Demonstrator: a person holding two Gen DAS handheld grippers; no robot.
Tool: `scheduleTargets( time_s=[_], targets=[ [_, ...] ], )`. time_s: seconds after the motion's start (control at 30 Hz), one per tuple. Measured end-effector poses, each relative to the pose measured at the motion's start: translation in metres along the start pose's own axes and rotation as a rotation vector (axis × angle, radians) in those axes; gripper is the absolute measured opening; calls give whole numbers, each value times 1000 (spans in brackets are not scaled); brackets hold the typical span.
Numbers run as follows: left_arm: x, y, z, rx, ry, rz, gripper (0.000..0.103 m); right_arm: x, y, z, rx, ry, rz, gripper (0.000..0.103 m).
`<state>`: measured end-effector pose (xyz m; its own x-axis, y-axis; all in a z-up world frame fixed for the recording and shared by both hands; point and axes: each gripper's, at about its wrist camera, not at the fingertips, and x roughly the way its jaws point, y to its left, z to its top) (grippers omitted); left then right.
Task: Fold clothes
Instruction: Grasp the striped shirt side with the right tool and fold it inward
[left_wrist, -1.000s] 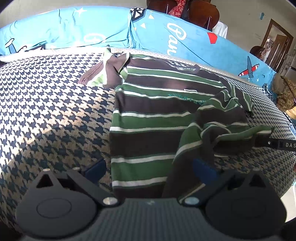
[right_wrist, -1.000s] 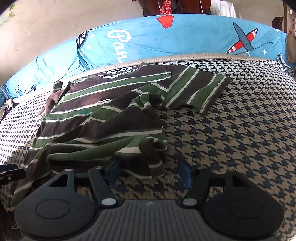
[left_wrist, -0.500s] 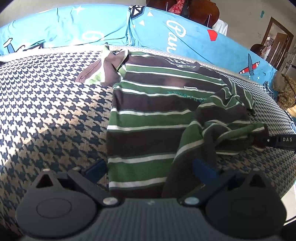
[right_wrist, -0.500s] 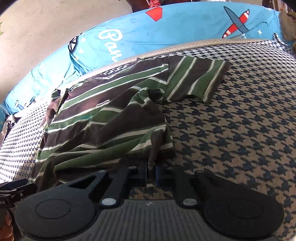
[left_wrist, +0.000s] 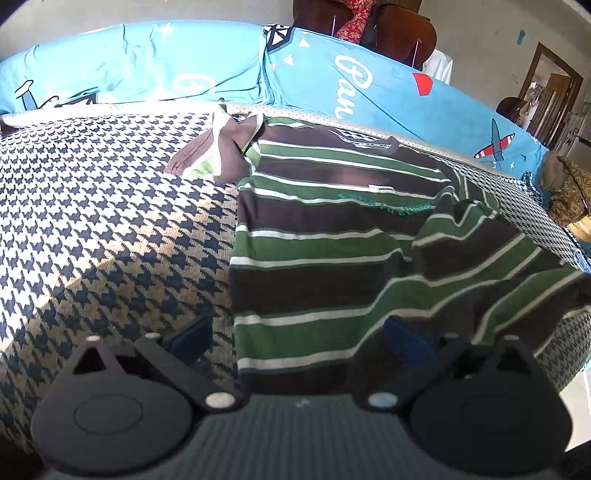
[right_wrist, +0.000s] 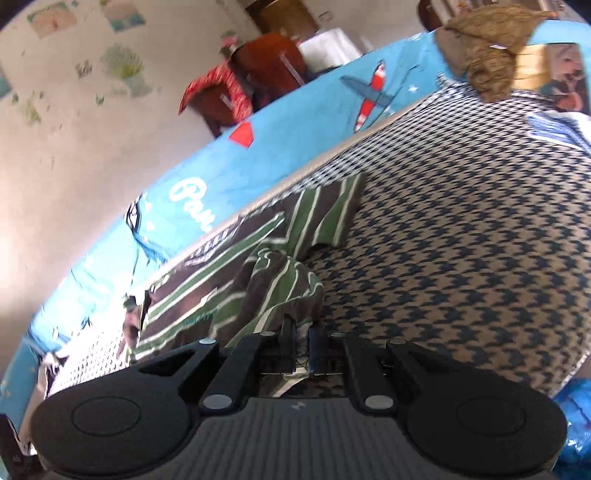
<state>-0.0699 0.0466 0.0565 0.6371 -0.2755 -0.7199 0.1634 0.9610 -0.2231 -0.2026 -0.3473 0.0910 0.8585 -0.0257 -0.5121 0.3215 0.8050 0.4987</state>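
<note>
A: Surface first. Woven houndstooth cover, navy on tan (left_wrist: 110, 229), coarse knit, slightly domed. On it lies the green, brown and white striped knit T-shirt (left_wrist: 314, 251), soft jersey, chest flat, a small white label near the chest lettering.

B: Edges of the shirt?

A: One sleeve bunched at the shirt's upper-left corner, showing pale inner fabric. The shirt's right side is lifted and draped into diagonal folds. Behind the shirt, bright blue plush cushions with aeroplane prints (left_wrist: 388, 92), smooth and padded.

B: Left gripper (left_wrist: 299, 339)?

A: Black plastic, 2 blue-padded fingers spread wide. One finger sits just off the shirt's left edge over the cover, the other over the hem. Nothing between them. Pointed level along the shirt toward the collar.

B: Right gripper (right_wrist: 301, 341)?

A: Rolled sharply, horizon tilted. Fingers drawn together, pinching a fold of the shirt (right_wrist: 273, 284); the cloth rises in a crumpled peak from the tips. The shirt's far sleeve lies flat beyond that peak.
</note>
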Motion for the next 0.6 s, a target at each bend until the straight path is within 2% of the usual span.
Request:
scheduleTargets(
  time_s=[0.13,0.27,0.33,0.4,0.5,0.6],
  targets=[
    [-5,2,-5,-4,4,7,103,-27,-17,-4,50,-43,-53,9],
    [-9,1,-12,17,10,19,103,-31,-27,-6,71,-39,-147,9],
    [-12,0,-16,32,13,26,103,-34,-30,-8,80,-28,-163,9],
    [-15,0,-19,42,16,30,103,-34,-26,-11,52,-17,-196,9],
    [-18,1,-22,48,17,36,103,-29,-20,-18,-23,-2,-340,11],
    [-21,2,-25,54,18,43,103,-30,-18,-19,-48,-26,-400,17]
  ],
)
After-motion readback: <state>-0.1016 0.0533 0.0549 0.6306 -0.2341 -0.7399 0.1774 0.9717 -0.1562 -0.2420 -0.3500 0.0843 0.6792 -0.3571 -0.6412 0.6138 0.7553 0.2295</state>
